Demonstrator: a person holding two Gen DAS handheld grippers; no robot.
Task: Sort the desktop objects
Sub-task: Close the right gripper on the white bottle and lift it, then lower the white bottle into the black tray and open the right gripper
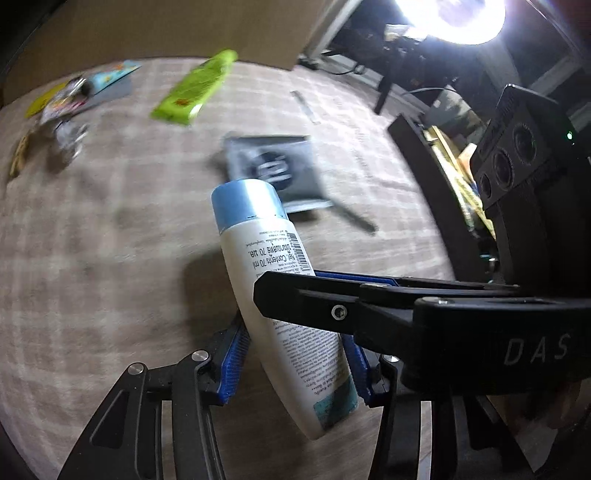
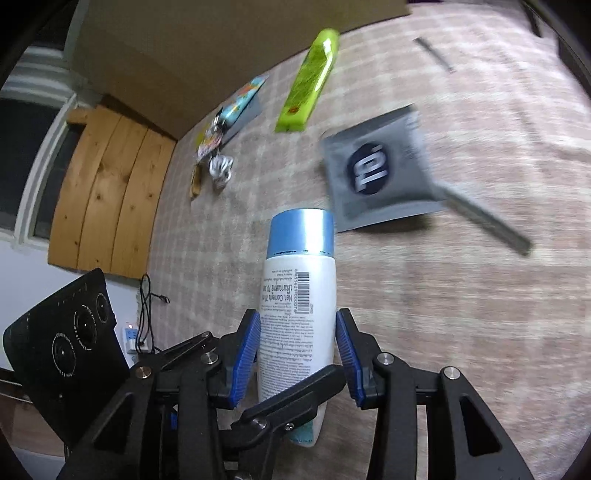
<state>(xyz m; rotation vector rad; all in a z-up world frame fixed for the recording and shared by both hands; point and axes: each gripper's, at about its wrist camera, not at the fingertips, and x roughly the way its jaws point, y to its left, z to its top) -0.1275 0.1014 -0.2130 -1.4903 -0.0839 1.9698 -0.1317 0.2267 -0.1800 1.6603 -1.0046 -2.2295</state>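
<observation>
**Both grippers on one bottle, held above the table**

White bottle (image 1: 284, 306) with a blue cap (image 1: 245, 203) is off the table, cap pointing away from both cameras. Both grippers are clamped on it, no visible gap at the pads.

Left wrist view:
- Left gripper (image 1: 295, 358) has its blue pads on the lower body of the bottle, bottle tilted, cap leaning left.
- Right gripper (image 1: 288, 291) comes in from the right; one black finger crosses in front of the bottle, blue pad of the other finger visible behind it.
- Only here: bright lamp (image 1: 454, 14) top right, and dark furniture past the table edge.

Right wrist view:
- Right gripper (image 2: 297, 354) pads sit on either side of the bottle (image 2: 299, 321), which looks near upright from this angle.
- A left gripper finger (image 2: 291, 398) crosses low in front of the bottle.
- Only here: wooden panel (image 2: 107, 192) at left, power strip with cable (image 2: 142, 325) below it.

Seen in both, lying on the checked tablecloth (image 2: 461, 332), all blurred:
- grey packet (image 2: 376, 170) with dark round logo, just beyond the cap
- grey pen-like stick (image 2: 487, 221) touching the packet's corner
- green pack (image 2: 308, 85) further back
- small clutter cluster (image 2: 218, 147) at the far edge, items not identifiable
</observation>
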